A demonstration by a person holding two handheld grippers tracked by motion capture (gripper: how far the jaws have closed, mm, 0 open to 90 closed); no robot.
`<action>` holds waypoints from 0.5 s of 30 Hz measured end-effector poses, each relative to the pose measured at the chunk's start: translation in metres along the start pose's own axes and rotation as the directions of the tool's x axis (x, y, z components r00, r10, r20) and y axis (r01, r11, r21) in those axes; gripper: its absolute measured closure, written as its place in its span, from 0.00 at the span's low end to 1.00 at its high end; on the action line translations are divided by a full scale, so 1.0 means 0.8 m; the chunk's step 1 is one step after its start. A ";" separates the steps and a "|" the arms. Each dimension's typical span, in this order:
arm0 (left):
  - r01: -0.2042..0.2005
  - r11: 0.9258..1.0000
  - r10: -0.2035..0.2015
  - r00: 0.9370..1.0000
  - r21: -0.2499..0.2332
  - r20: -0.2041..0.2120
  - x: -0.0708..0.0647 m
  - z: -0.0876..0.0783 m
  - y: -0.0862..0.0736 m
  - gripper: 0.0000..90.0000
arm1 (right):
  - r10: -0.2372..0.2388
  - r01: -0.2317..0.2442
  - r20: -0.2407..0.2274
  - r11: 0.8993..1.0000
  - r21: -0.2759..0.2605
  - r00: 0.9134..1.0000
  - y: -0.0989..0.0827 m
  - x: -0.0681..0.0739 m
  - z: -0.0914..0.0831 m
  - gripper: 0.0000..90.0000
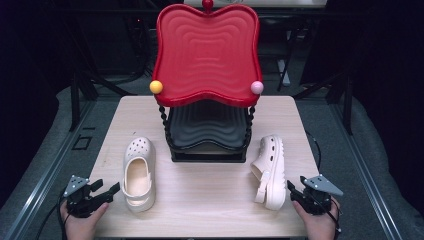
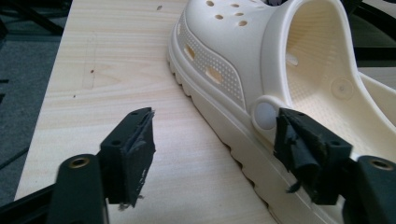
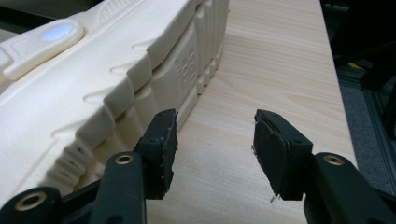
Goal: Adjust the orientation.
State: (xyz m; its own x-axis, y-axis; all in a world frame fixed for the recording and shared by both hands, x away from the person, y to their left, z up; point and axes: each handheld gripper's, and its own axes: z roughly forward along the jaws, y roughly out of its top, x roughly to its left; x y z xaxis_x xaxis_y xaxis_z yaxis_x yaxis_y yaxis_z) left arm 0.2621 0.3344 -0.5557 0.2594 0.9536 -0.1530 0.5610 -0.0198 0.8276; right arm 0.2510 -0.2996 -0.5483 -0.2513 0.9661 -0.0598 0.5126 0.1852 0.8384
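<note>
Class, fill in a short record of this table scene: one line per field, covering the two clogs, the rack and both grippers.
Left clog: upright on its sole, opening up, on the table.
Right clog: tipped on its side, sole towards the right gripper.
Rack: red tray on top, black tray below, behind the clogs.
Left gripper: open, beside the left clog's heel, holding nothing.
Right gripper: open, beside the right clog's sole, holding nothing.

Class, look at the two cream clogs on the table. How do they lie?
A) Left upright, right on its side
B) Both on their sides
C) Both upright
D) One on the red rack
A: the left clog rests sole-down, opening up; the right clog is tipped, with its sole facing sideways.
</note>
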 end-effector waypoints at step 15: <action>-0.047 0.998 0.047 0.999 -0.040 0.019 -0.010 -0.015 0.005 0.42 | 0.054 -0.052 -0.052 0.998 0.038 0.997 -0.003 -0.001 0.000 0.60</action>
State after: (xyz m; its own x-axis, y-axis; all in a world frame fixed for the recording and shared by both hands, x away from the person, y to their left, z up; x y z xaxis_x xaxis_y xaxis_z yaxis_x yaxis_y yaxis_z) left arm 0.2528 0.3306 -0.5443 0.3008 0.9456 -0.1241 0.5162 -0.0521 0.8549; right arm 0.2504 -0.3008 -0.5503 -0.2652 0.9641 0.0140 0.5556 0.1409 0.8194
